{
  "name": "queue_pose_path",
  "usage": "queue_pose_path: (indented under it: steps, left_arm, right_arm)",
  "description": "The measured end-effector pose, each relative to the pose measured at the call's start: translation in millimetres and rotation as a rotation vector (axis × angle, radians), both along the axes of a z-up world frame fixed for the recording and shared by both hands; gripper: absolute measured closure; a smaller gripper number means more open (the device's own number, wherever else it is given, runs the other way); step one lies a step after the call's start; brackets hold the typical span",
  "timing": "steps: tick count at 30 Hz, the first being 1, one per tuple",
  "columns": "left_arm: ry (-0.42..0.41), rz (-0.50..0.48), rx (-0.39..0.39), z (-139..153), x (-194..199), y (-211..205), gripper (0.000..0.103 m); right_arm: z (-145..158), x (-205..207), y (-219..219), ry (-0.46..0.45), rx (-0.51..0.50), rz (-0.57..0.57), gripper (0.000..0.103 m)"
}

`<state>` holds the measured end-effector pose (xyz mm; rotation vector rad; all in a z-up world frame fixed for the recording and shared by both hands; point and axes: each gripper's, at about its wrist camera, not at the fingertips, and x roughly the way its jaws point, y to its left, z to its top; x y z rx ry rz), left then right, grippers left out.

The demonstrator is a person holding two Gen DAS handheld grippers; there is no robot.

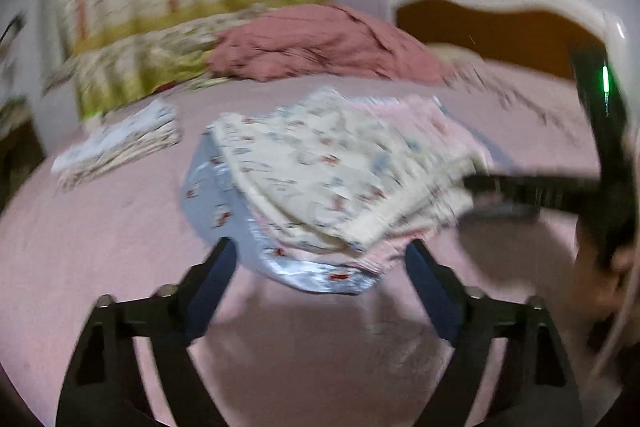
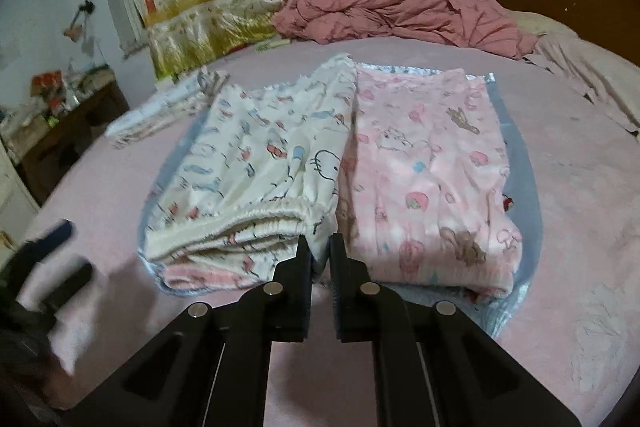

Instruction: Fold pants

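White cartoon-print pants [image 2: 256, 163] on pink printed pants [image 2: 432, 187].

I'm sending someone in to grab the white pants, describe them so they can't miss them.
On the pink bed, in front of the rumpled red blanket, lies a stack of printed clothes. The white pants lie on the stack's left half, beside the pink pants. Only they are cream-white, with cartoon cat faces and a ribbed elastic waistband facing the near edge.

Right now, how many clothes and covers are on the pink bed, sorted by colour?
White printed pants: 1
Pink printed pants: 1
Light blue printed cloth under them: 1
White folded cloth off to the left: 1
Dusty red crumpled blanket: 1
Total: 5
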<state>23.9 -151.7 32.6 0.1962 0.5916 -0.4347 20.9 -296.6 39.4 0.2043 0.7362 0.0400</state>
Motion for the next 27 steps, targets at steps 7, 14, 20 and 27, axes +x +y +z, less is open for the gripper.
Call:
queue_pose_path:
  steps: [7,14,20,27]
  left_arm:
    - [-0.098,-0.154,0.195,-3,7,-50,0.039]
    - [-0.087,-0.217,0.364,-29,34,-65,0.045]
    - [-0.149,-0.224,0.301,-24,32,-61,0.045]
    - [-0.125,-0.291,0.344,-36,37,-70,0.086]
  right_arm:
    - [7,2,-23,-0.025,0.177,0.025,0.095]
    - [11,3,-30,-0.047,0.182,0.023,0.095]
    - [11,3,-32,-0.047,0.188,0.035,0.095]
    - [10,3,-34,-0.052,0.178,0.032,0.095]
